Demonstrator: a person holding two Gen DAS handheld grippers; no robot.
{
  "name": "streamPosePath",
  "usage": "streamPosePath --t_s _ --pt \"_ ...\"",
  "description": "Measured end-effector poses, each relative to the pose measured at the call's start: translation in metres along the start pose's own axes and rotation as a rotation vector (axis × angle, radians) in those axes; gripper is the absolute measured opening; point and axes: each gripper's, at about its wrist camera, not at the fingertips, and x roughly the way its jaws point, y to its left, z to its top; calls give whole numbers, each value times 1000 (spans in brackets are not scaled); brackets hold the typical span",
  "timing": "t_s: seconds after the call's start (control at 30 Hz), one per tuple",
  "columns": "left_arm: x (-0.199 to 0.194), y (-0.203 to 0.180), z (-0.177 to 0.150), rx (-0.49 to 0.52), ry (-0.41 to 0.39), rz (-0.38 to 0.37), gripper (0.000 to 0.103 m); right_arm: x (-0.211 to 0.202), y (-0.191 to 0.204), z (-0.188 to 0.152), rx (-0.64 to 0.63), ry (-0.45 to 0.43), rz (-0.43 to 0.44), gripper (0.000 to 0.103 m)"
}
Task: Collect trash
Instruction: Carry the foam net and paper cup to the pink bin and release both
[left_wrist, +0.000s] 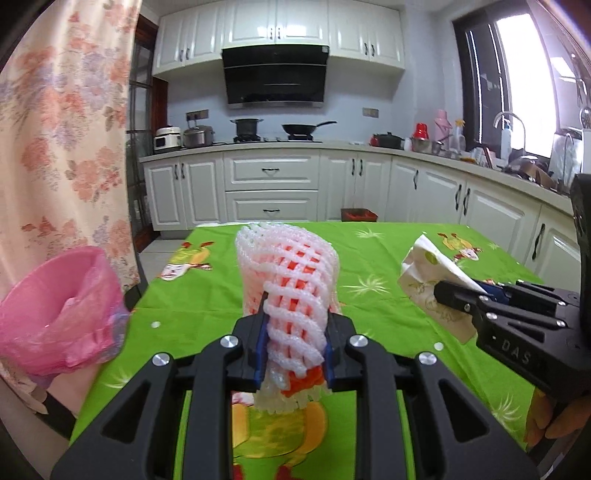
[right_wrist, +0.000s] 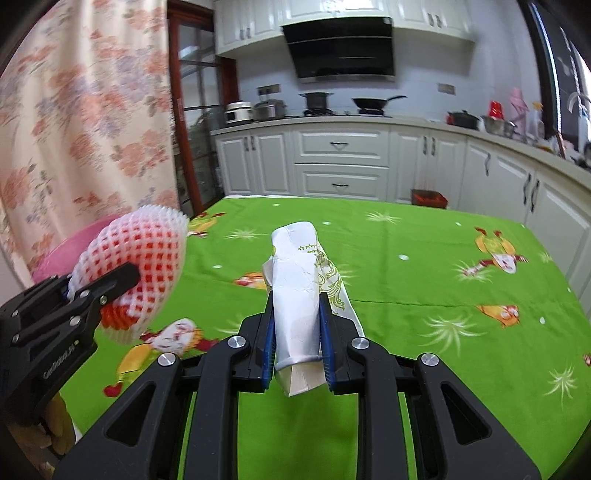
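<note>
While your left gripper (left_wrist: 293, 328) is clamped on the foam net (left_wrist: 288, 280), that net stands up between the pads with its long axis running away from you, its far end clear above the table (left_wrist: 388, 258). Your right gripper (right_wrist: 297, 328) is closed tight on the crumpled wrapper (right_wrist: 297, 280), which also points forward and up out of the jaws.

Both pieces are off the green cloth, so what matters now is the bin (left_wrist: 55, 310). It sits at the near left, beyond the table's left edge and in front of the flowered curtain (left_wrist: 62, 129), its pink liner open at the top. From your left gripper it lies just off to the left and a little lower. Your right gripper is on the far side of the left one, so the net hand is plainly the nearer; I'd judge it should drop first.
</note>
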Motion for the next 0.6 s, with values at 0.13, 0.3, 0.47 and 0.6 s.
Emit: streamPosePath --t_s 0.13,0.3,0.47,0.6 --pt "-13 15 -2 -5 -7 26 23 -3 23 4 -42 -4 21 21" --pt "-27 33 -2 -6 -23 68 23 -7 48 8 -87 -8 52 21" --pt "-41 58 1 -26 -35 121 23 -6 70 14 -125 -9 91 21" --pt "-50 81 3 -34 -41 175 23 -1 94 23 -160 -10 156 21"
